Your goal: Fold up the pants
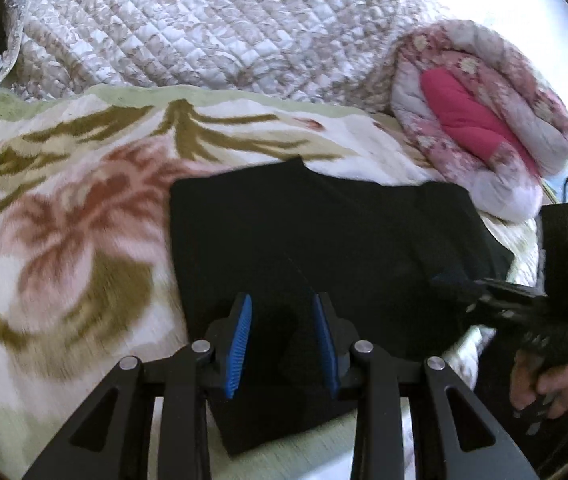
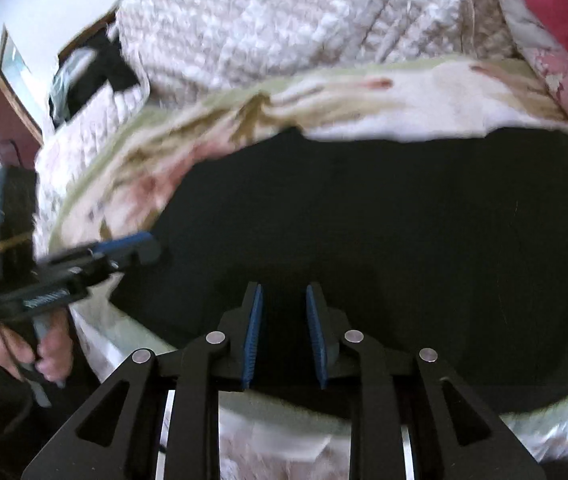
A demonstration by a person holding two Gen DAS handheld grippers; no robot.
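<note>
Black pants (image 1: 324, 240) lie folded flat in a compact block on a floral blanket (image 1: 64, 220). My left gripper (image 1: 282, 304) is open above the block's near left part, with nothing between its blue pads. In the right wrist view the pants (image 2: 384, 220) fill the middle, and my right gripper (image 2: 283, 292) is open above their near edge, empty. The right gripper also shows in the left wrist view (image 1: 456, 284) at the pants' right edge. The left gripper shows in the right wrist view (image 2: 140, 246) at their left edge.
A quilted white bedspread (image 1: 204, 20) lies behind the blanket. A rolled pink floral quilt (image 1: 484, 120) sits at the far right. A dark wooden cabinet (image 2: 4, 120) stands off the bed's left. The bed's near edge (image 2: 284, 432) is just under the right gripper.
</note>
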